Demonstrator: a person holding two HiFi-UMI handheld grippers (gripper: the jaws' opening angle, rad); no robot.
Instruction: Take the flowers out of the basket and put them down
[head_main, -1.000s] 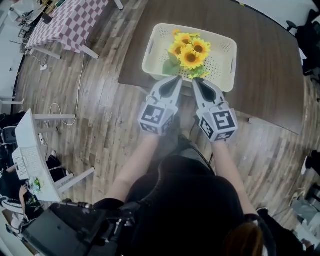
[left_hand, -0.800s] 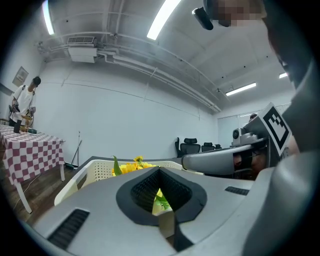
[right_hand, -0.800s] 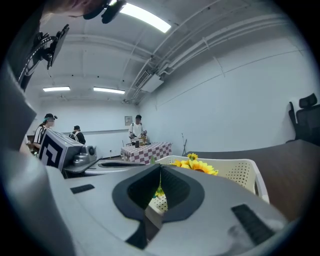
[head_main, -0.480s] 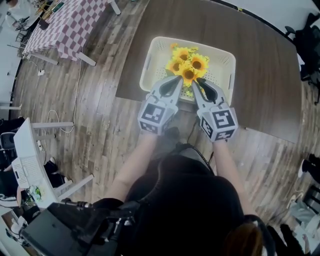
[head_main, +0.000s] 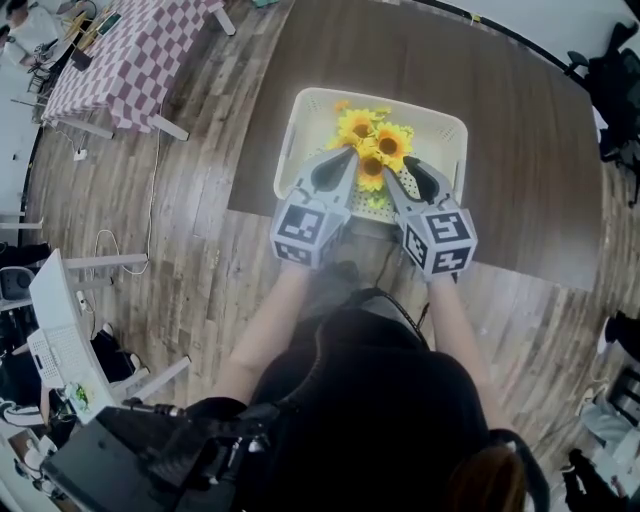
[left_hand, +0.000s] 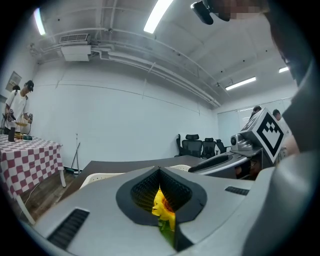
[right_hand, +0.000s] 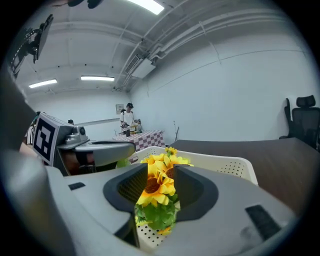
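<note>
While both grippers hover over the basket on the dark table, the flowers sit inside it.
Left gripper: jaws pressed together just beside the bunch, with only a yellow sliver showing through the slit. Right gripper: jaws have just been opening and are now spread, with sunflower heads and green leaves in the gap. The pads are not pressing on them.

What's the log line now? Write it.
left tool shut | right tool jaws just opening, flowers seen between them, ungripped | flowers in basket
</note>
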